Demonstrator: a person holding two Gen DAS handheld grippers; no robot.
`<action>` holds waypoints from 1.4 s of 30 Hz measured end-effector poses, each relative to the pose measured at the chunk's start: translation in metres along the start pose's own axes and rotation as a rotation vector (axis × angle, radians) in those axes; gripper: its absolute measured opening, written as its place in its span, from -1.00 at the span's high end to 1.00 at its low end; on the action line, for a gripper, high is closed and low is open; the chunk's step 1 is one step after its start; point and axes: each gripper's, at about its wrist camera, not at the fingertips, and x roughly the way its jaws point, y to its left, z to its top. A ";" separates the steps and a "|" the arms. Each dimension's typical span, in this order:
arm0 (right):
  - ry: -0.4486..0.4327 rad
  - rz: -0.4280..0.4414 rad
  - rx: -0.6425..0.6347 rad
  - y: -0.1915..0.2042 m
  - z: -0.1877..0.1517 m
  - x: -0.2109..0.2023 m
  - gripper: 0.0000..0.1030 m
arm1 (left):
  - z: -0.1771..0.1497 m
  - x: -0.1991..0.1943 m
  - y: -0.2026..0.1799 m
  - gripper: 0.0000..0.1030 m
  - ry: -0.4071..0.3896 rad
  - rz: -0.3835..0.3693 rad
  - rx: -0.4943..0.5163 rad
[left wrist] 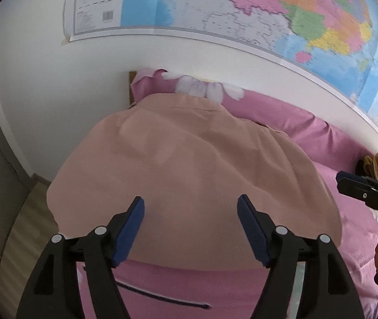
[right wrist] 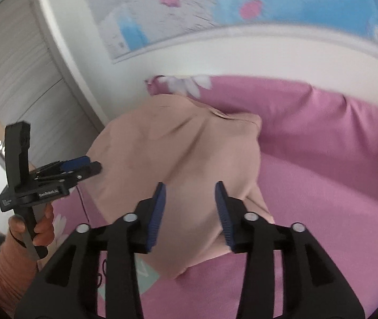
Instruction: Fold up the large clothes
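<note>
Peach-coloured garment [left wrist: 189, 164] lies spread on the pink bed [left wrist: 322, 138], covering the middle of it from the 6 o'clock edge of the left wrist view up to the flowered pillow [left wrist: 205, 87] at 12 o'clock. Its cloth looks smooth and thin, with soft creases and a rounded hem. The left gripper [left wrist: 190, 212] hovers over the near hem, its blue-padded fingers spread wide with nothing between them. The right gripper [right wrist: 190, 199] hangs over the garment's right side, its fingers likewise spread and empty. A large coloured wall map [left wrist: 268, 21] hangs on the white wall behind the bed. At 3 o'clock in the left view a small heap of yellowish cloth [left wrist: 377, 170] sits on the bed. Pale wood flooring [left wrist: 29, 226] shows at 8 o'clock.
</note>
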 end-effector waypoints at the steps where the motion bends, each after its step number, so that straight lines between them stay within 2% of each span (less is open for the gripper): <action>1: -0.001 -0.005 -0.033 0.008 -0.002 0.001 0.13 | -0.002 -0.001 -0.003 -0.38 0.000 -0.003 0.001; 4: 0.031 -0.013 -0.081 0.024 -0.007 0.013 0.13 | -0.007 0.000 -0.020 -0.52 0.001 0.013 0.023; 8: 0.063 -0.038 -0.114 0.029 -0.020 0.023 0.14 | -0.013 0.002 -0.035 -0.61 -0.002 0.047 0.035; 13: 0.094 -0.080 -0.161 0.033 -0.033 0.034 0.12 | -0.019 0.008 -0.049 -0.89 0.009 0.092 0.056; 17: 0.095 -0.067 -0.118 0.029 -0.033 0.034 0.03 | -0.025 0.012 -0.056 -0.88 0.023 0.150 0.051; 22: 0.032 -0.077 -0.118 0.035 -0.036 0.011 -0.50 | -0.030 -0.001 -0.056 -0.88 0.011 0.163 -0.018; 24: 0.013 -0.085 -0.128 0.039 -0.038 0.003 -0.58 | -0.034 -0.011 -0.058 -0.88 -0.012 0.184 -0.025; 25: 0.003 -0.088 -0.135 0.041 -0.039 0.001 -0.70 | -0.036 -0.015 -0.059 -0.88 -0.020 0.191 -0.024; 28: -0.031 -0.104 -0.148 0.050 -0.044 -0.012 -0.85 | -0.043 -0.027 -0.064 -0.88 -0.045 0.223 -0.025; 36: -0.114 -0.140 -0.159 0.064 -0.060 -0.042 -0.90 | -0.060 -0.056 -0.072 -0.88 -0.077 0.254 -0.076; 42: -0.130 -0.161 -0.189 0.071 -0.077 -0.054 -0.90 | -0.071 -0.074 -0.077 -0.88 -0.090 0.257 -0.113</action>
